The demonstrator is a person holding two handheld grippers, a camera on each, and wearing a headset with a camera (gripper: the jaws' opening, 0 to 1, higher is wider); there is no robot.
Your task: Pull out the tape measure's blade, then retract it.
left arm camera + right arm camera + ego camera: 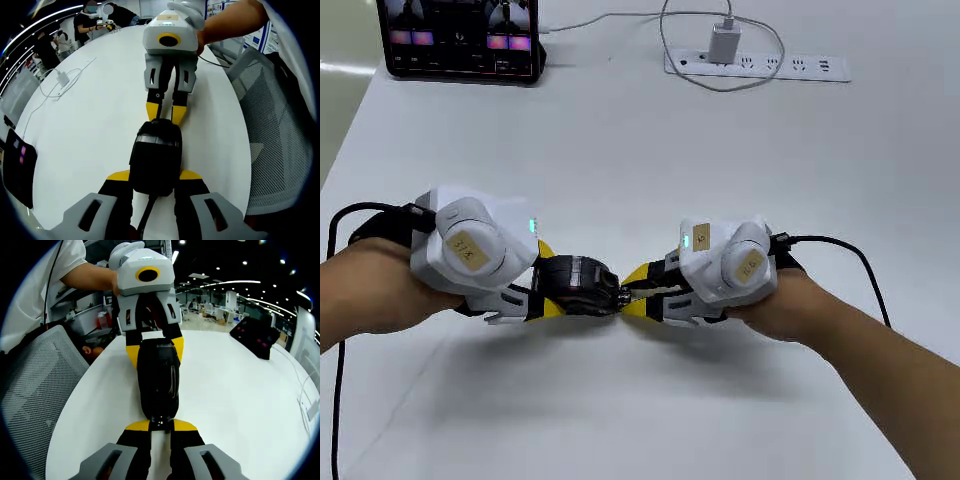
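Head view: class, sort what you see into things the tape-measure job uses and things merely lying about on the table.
In use: tape measure; left gripper and right gripper, both shut on it.
Lying about: power strip; white charger plugged into it; tablet.

tape measure [575, 285]: black, grey band | left gripper [544, 280], right gripper [636, 291], either side of tape measure: white shells, black jaws tipped yellow | table [620, 150]: white | tablet [460, 38] beyond tape measure: dark, pink-lit patches | power strip [790, 66]: white
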